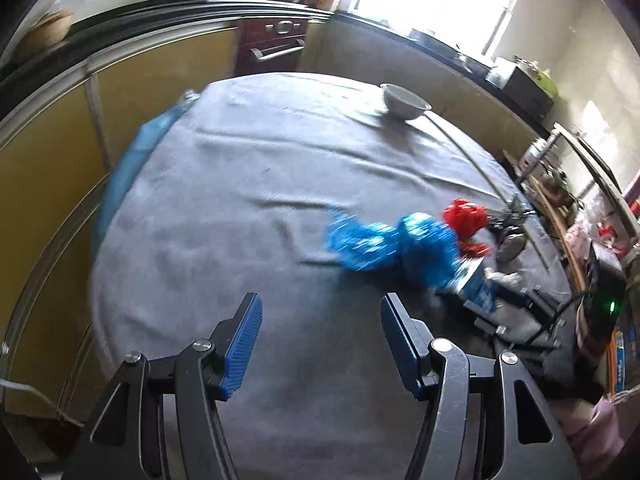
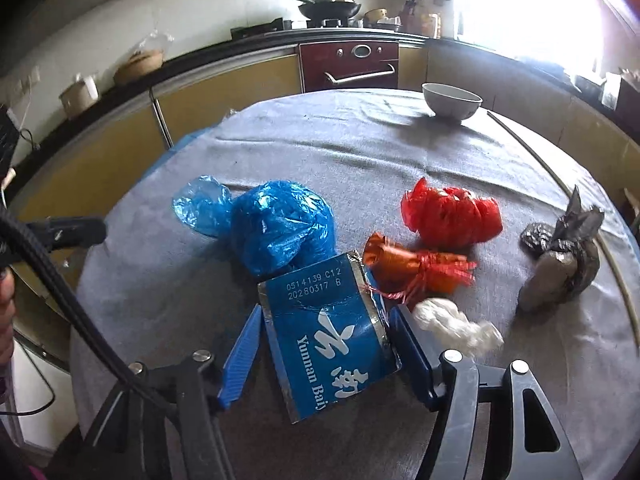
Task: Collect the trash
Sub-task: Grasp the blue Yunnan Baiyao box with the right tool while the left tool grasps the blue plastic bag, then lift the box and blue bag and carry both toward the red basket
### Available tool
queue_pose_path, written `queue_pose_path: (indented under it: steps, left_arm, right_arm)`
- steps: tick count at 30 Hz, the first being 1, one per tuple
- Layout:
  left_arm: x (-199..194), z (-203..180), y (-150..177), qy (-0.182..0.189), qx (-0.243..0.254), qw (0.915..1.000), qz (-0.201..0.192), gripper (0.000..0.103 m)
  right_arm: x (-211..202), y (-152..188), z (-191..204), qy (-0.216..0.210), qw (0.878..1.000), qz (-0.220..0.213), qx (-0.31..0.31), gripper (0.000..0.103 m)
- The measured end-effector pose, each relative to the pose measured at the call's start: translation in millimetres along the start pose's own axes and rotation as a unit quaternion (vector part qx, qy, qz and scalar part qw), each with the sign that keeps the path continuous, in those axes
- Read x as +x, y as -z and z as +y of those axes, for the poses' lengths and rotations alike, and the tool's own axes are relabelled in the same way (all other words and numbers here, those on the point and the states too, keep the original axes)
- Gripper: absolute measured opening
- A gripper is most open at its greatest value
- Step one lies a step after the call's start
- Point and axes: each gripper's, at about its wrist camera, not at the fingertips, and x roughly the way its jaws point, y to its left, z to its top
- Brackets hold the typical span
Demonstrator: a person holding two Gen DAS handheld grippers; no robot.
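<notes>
one blue carton low centre of right wrist frame, between right gripper pads, apparently clamped. light, thin-walled, crushable; grip flat sides gently. left gripper open, empty over grey tablecloth.

A kitchen: yellow cabinets under a dark counter, a dark red oven, a wok on the stove, and a bright window at right.
</notes>
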Motion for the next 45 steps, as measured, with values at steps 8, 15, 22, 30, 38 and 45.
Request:
queue_pose_path:
  steps: [8, 15, 22, 30, 38, 45]
  left_arm:
    - [46.4, -56.5, -35.6, 0.034, 0.035, 0.9985, 0.027, 0.073]
    - [86.7, -90.3, -41.0, 0.025, 0.062, 0.9967, 0.047, 0.073]
    - [94.1, -82.8, -34.2, 0.036, 0.06, 0.9961, 0.054, 0.047]
    - [76.9, -75.6, -19.3, 0.045, 0.07, 0.9952, 0.052, 0.039]
    - [34.1, -63.8, 6.7, 0.06, 0.07, 0.9947, 0.044, 0.038]
    - [10.1, -59.6, 27.5, 0.036, 0.088, 0.9937, 0.059, 0.039]
  right_arm:
    - [-44.5, 23.2, -7.0, -0.025, 0.998, -0.016, 0.058, 0.064]
    - [-69.6, 44.5, -23.2, -0.03, 0.995, -0.013, 0.096, 0.044]
    - [-79.2, 55.3, -43.8, -0.06, 0.986, -0.002, 0.156, 0.064]
    - [-69.1, 56.8, -27.2, -0.036, 0.991, 0.021, 0.131, 0.067]
    - [-60.2, 59.1, -1.0, -0.046, 0.993, 0.039, 0.104, 0.067]
    - [-55.8, 63.6, 15.0, -0.029, 0.995, 0.05, 0.079, 0.068]
